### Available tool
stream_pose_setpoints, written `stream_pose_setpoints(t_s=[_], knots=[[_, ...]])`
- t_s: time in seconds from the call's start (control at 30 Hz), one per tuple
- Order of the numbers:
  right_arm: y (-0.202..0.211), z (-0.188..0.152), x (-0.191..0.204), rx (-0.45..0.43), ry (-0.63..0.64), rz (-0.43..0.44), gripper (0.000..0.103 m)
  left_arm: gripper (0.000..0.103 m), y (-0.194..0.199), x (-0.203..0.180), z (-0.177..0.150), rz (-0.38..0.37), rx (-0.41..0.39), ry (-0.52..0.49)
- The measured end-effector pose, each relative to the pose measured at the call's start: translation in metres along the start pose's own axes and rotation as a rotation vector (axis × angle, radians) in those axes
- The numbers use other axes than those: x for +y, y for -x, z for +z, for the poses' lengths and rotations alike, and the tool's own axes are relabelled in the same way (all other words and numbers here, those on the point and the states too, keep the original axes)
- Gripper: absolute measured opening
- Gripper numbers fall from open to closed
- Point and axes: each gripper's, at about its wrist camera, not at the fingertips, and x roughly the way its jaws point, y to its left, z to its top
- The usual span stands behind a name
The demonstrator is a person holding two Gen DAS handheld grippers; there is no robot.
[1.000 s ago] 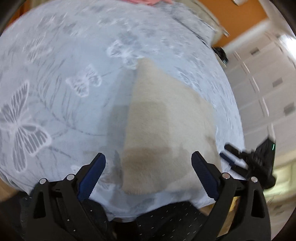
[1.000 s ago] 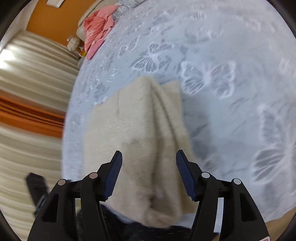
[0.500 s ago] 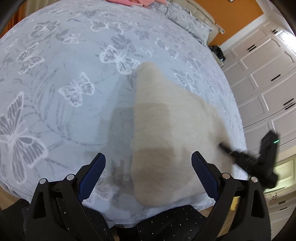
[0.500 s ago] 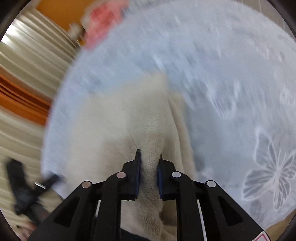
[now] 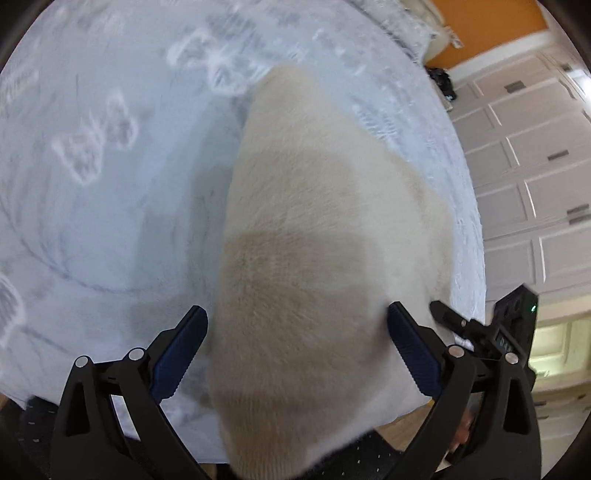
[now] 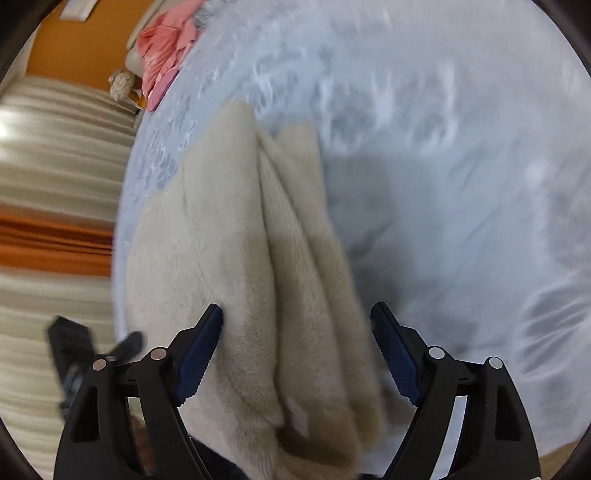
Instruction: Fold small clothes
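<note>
The bed (image 5: 110,221), under a pale butterfly cover, carries the beige garment (image 5: 314,258) at its near edge, partly folded with layered edges on its right. The right gripper (image 6: 295,350) has just been opening and straddles those layers unclamped; the left gripper (image 5: 295,343) spreads wide over the cloth. Best pinch both near corners together. A pink garment (image 6: 166,48) lies far off, obstructing nothing.

Cream fleecy folded garment (image 5: 314,229), pale blue bedspread (image 5: 110,184) with white butterfly pattern, coral-pink crumpled cloth (image 6: 166,44), orange wall (image 5: 487,29), white panelled wardrobe doors (image 5: 528,177)
</note>
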Motion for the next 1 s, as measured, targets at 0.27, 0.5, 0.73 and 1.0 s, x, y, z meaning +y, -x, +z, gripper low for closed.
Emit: stream_pose_setpoints(t_s=[0.27, 0.5, 0.73, 1.0], knots=[[-0.014, -0.004, 0.02, -0.031, 0.001, 0.085, 0.045, 0.091, -0.021, 0.02, 0.002, -0.164, 0.076, 0.197], [0.051, -0.016, 0.028, -0.139, 0.046, 0.137, 0.036, 0.057, 0.017, -0.017, 0.001, -0.272, 0.079, 0.053], [0.017, -0.028, -0.021, -0.052, -0.058, 0.037, 0.057, 0.091, -0.032, -0.016, -0.022, -0.069, 0.168, 0.043], [0.003, -0.027, -0.01, -0.067, -0.094, 0.052, 0.045, 0.07, -0.023, -0.046, -0.016, -0.022, 0.145, -0.061]])
